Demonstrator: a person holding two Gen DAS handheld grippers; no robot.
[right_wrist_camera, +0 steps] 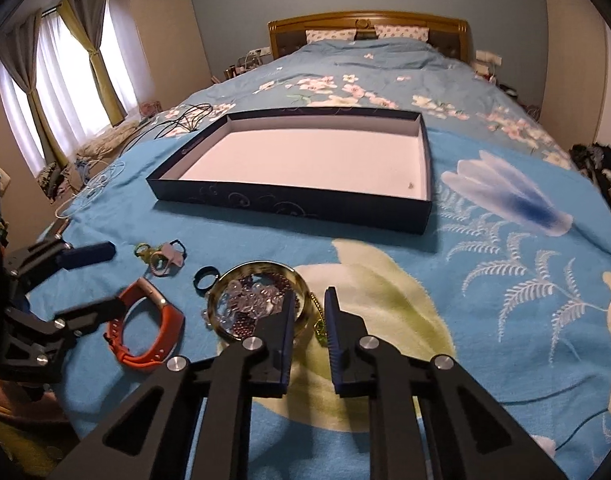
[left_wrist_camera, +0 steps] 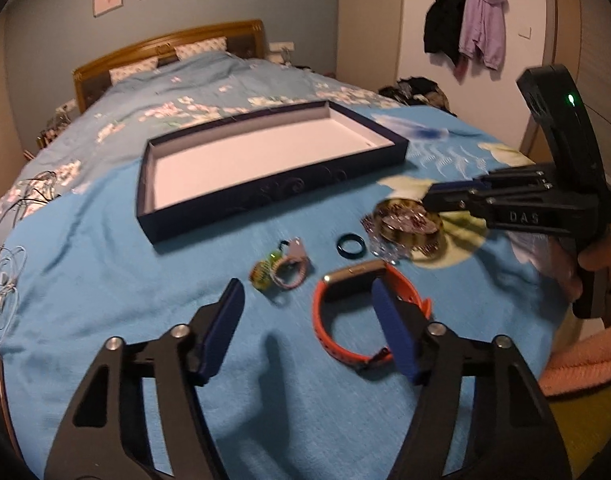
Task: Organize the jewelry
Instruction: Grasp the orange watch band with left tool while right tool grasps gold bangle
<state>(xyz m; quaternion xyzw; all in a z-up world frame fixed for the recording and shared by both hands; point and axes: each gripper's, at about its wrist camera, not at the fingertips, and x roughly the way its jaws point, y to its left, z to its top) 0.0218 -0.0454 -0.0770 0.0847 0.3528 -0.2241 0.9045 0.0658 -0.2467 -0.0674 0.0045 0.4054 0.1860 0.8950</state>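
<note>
Watch (left_wrist_camera: 347,312), orange rubber strap, gilt case: light, springy; we'd pinch the strap. Left tongs (left_wrist_camera: 305,328) gape wide; right tongs (right_wrist_camera: 311,316) narrowly parted, both empty.

Dim, warm indoor light; daylight glows through the curtained window (right_wrist_camera: 53,92) left of the bed (right_wrist_camera: 385,68). Slight motion blur, fisheye bending, dark vignetted corners.

on the bed (right_wrist_camera: 485,320) the open box (right_wrist_camera: 289,204) lies toward the headboard (right_wrist_camera: 369,24). before it runs a row: small rings (right_wrist_camera: 161,258) at left, then a ring (right_wrist_camera: 205,278), then a dish (right_wrist_camera: 257,300) with beads in it at right. the watch (right_wrist_camera: 145,332) lies nearest, before the ring. cables (right_wrist_camera: 101,184) lie left of the box.
</note>
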